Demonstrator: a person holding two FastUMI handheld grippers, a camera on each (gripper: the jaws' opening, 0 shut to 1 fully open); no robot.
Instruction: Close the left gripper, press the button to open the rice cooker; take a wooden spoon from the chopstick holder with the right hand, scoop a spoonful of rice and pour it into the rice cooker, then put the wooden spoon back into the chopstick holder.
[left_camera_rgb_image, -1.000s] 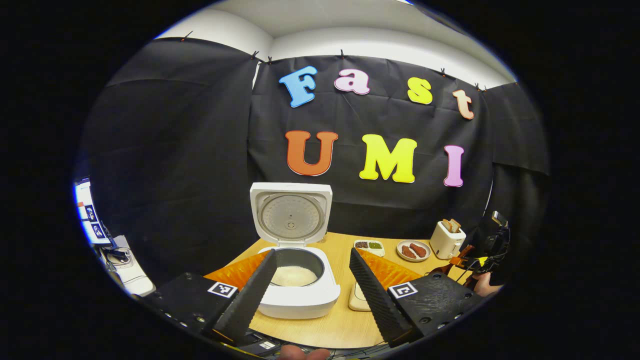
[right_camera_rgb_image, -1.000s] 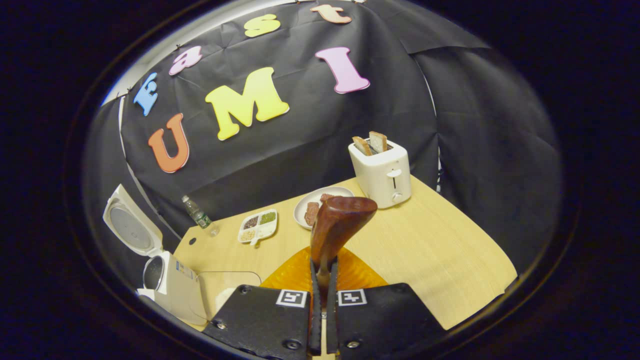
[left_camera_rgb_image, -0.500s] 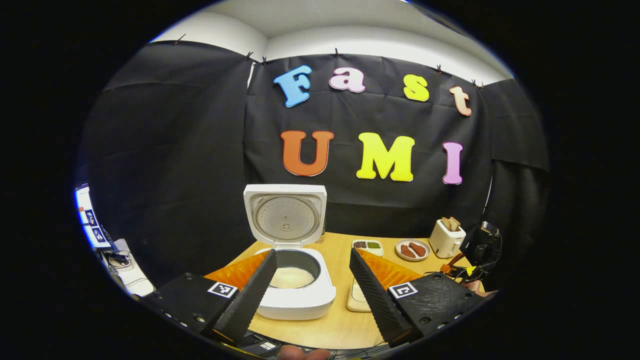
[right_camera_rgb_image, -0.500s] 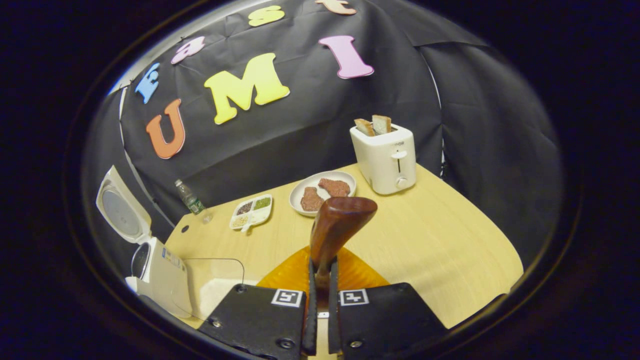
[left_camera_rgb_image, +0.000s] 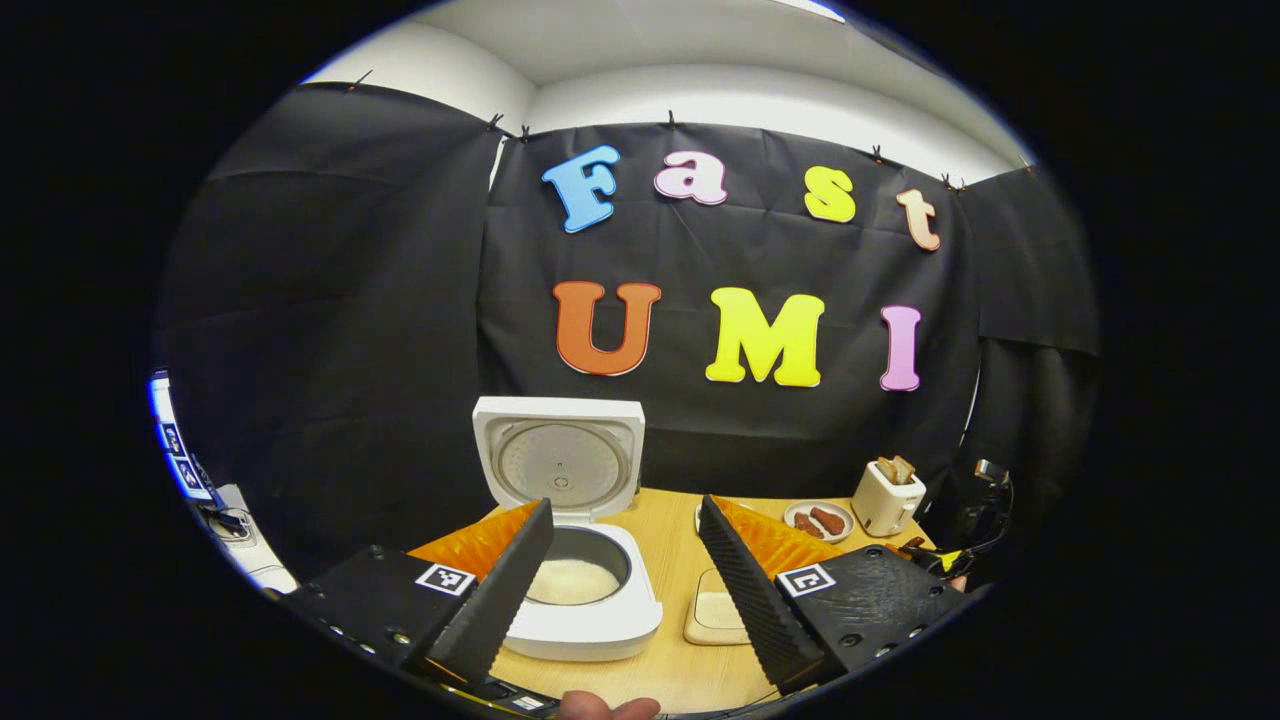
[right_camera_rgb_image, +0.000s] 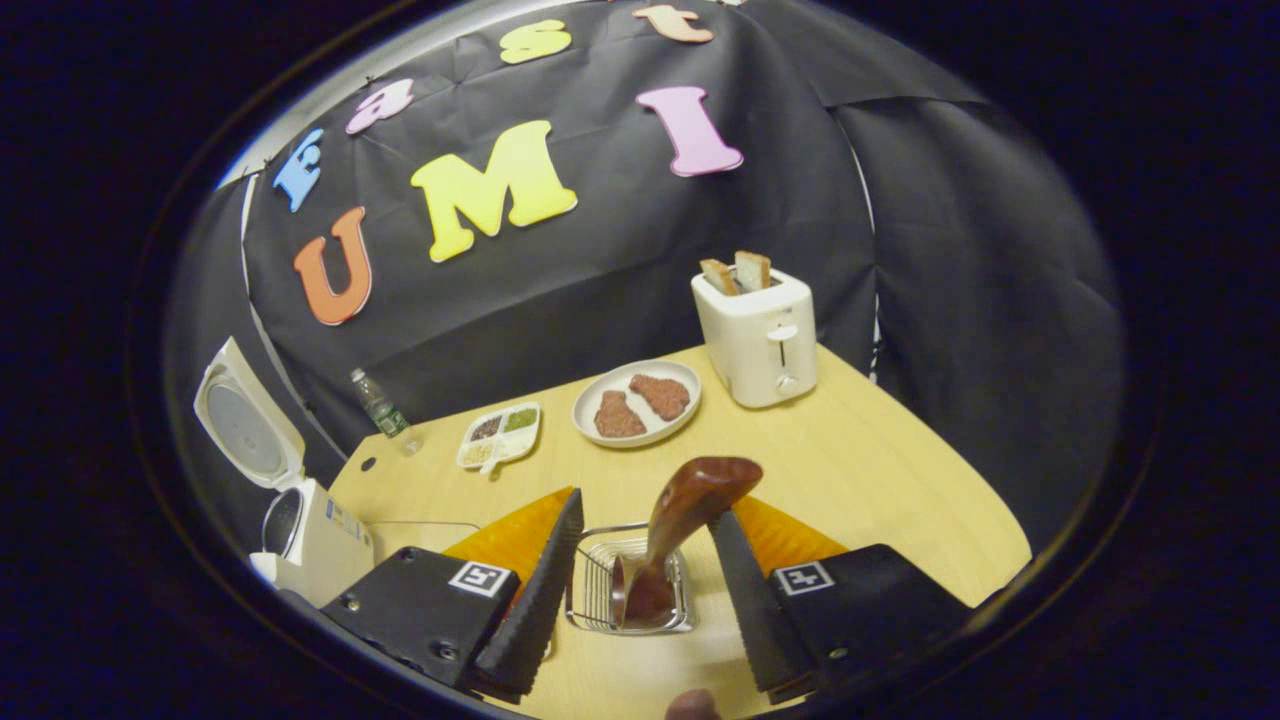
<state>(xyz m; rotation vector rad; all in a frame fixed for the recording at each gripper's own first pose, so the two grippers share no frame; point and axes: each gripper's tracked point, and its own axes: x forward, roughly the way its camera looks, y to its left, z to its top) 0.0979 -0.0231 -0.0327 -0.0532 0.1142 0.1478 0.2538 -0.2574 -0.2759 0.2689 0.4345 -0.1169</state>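
The white rice cooker (left_camera_rgb_image: 590, 625) stands with its lid (left_camera_rgb_image: 558, 465) up and rice in the pot, a short way ahead of my left gripper (left_camera_rgb_image: 625, 585), which is open and holds nothing. In the right gripper view the cooker (right_camera_rgb_image: 318, 540) sits at the far left. The brown wooden spoon (right_camera_rgb_image: 690, 500) stands in the wire chopstick holder (right_camera_rgb_image: 590, 590), leaning right, bowl end up. My right gripper (right_camera_rgb_image: 645, 590) is open, its fingers on either side of the holder and apart from the spoon.
A rice container (left_camera_rgb_image: 718, 610) lies right of the cooker. On the wooden table (right_camera_rgb_image: 880, 480) stand a toaster (right_camera_rgb_image: 760, 335) with bread, a plate (right_camera_rgb_image: 635, 400) of meat, a divided dish (right_camera_rgb_image: 500, 435) and a bottle (right_camera_rgb_image: 385, 410). A monitor (left_camera_rgb_image: 175, 450) shows at the left.
My right gripper has opened and let go of the wooden spoon, which now stands in the wire holder. The left gripper has drawn slightly back from the cooker.
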